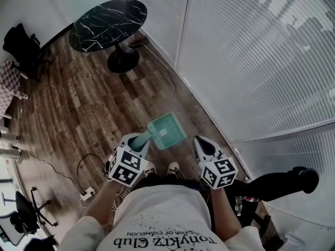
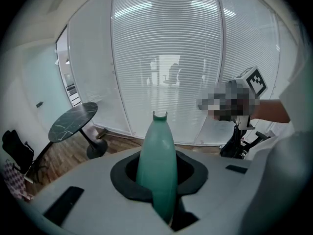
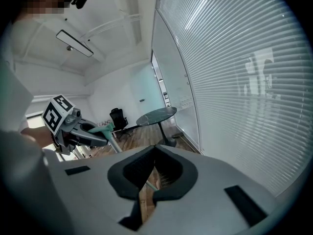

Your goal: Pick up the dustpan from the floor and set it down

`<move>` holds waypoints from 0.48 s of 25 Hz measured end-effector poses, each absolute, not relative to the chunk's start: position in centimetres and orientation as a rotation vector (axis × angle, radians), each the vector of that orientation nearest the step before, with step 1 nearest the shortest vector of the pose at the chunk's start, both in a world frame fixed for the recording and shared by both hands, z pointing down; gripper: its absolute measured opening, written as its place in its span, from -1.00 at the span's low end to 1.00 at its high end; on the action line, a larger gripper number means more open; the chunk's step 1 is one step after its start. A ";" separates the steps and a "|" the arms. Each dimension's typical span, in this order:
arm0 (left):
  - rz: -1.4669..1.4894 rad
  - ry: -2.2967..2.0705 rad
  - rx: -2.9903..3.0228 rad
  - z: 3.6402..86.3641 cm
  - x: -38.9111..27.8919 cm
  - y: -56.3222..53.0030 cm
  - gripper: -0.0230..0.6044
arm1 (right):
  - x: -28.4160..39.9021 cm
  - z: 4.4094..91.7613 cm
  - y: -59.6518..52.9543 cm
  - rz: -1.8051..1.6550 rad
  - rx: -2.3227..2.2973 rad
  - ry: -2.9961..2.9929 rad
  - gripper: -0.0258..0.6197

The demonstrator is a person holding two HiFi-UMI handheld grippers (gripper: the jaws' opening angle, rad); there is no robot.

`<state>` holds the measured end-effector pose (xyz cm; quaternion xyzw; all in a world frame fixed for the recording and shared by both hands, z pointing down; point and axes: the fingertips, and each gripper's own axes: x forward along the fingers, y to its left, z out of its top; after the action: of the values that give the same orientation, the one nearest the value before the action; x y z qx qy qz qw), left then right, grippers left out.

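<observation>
Here, in the head view, the teal dustpan (image 1: 166, 130) hangs above the wooden floor (image 1: 78, 103), near the middle of the frame and just ahead of the person's shoes (image 1: 172, 167). Its long axis runs on a diagonal. The handle (image 1: 144, 139) lies at lower left, in the left claw (image 1: 137, 141), and the broad pan points up and to the right.

In the left gripper view the handle fills the gap between the jaws. It rises toward the centre of the frame and narrows to a notched tip. The dark pads press on it from both sides, so the jaws stand narrow, clamped on the handle.

The right claw (image 1: 199, 140) sits just right of the pan and does not touch it. In the right gripper view its jaws are drawn together, tips meeting, with only a slit of floor showing between them. It grips nothing.

A round black table (image 1: 108, 17) stands at the upper left. A wall of pale blinds (image 1: 261, 56) fills the right side.
</observation>
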<state>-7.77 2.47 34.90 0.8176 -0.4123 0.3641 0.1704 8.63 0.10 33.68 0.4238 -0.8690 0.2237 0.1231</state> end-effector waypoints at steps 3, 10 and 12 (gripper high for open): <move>1.030 -1.172 2.320 34.8 -7.9 2.3 -0.69 | 8.6 33.6 0.1 0.655 1.239 -2.533 -0.85; 1.029 -1.183 2.317 34.8 -8.3 2.6 -0.70 | 8.4 33.5 0.7 0.660 1.243 -2.532 -0.85; 1.035 -1.187 2.312 34.9 -8.2 2.8 -0.70 | 8.4 33.6 0.8 0.660 1.241 -2.533 -0.85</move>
<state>-8.24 2.80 34.89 0.8143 -0.4179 0.3645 0.1715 8.37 0.85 33.57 0.4253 -0.8678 0.2263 0.1220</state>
